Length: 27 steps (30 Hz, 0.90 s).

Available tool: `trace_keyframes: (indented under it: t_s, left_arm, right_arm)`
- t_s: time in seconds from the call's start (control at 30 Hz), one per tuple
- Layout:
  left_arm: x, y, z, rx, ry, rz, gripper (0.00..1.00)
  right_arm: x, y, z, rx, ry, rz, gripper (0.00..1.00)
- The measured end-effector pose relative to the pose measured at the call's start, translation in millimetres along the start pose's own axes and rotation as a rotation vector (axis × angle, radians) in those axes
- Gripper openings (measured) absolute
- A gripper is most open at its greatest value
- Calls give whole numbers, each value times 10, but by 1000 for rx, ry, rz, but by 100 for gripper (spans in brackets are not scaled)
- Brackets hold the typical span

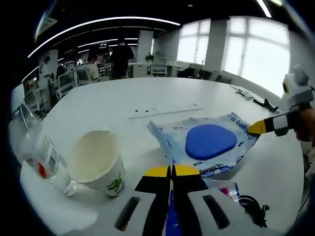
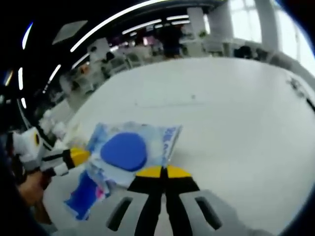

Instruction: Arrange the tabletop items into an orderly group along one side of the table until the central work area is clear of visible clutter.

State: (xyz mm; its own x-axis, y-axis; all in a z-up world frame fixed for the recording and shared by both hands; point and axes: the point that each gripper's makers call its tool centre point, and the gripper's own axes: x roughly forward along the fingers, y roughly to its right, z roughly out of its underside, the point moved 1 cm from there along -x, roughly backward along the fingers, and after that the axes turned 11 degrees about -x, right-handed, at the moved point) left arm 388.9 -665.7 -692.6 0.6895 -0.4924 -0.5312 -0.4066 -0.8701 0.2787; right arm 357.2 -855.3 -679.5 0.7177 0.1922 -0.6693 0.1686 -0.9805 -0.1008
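Jaws on both tools are closed tip to tip. The left gripper (image 1: 172, 170) pinches the near edge of the wipes packet (image 1: 209, 145), and the right gripper (image 2: 161, 172) appears to nip the opposite edge of the same packet (image 2: 129, 152), though the right gripper view is blurred enough that I would not swear the film is actually between the tips.

Taking the paper cup (image 1: 101, 164) as the landmark: the packet lies just beside it, on the side away from the clear plastic bottle (image 1: 45, 160), which stands close against the cup's other flank. A power strip (image 1: 165, 110) runs across the table (image 1: 147, 91) well beyond the cup.

The packet looks like a soft, light film pouch with a blue oval flap: it will sag and crumple if lifted by one corner, and the glossy film is likely slippery. Holding it at two opposite edges, as now, should keep it flat; a bite well into the seam is safer than the very rim.

Its long axis runs from the cup's side across toward the right gripper, with the flap facing up.
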Motion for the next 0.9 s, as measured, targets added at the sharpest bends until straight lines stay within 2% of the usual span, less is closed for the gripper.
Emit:
trace_keyframes:
  t_s: [0.13, 0.23, 0.5, 0.67, 0.77, 0.9]
  left_arm:
    - [-5, -62, 39, -8, 3, -23, 0]
    - [-18, -100, 68, -32, 4, -42, 0]
    - [-41, -189, 147, -59, -6, -68, 0]
    - [-43, -230, 204, -114, -16, -84, 0]
    - [-50, -244, 238, -192, -21, -88, 0]
    - [-26, -280, 274, -197, -35, -97, 1]
  right_arm:
    - [81, -13, 20, 13, -6, -17, 0]
    - [131, -28, 56, 76, -15, -31, 0]
    - [193, -100, 99, 55, -27, -53, 0]
    - [235, -119, 114, 54, -29, -67, 0]
    - [255, -127, 113, 32, -21, -73, 0]
    - [267, -136, 131, 44, -14, -87, 0]
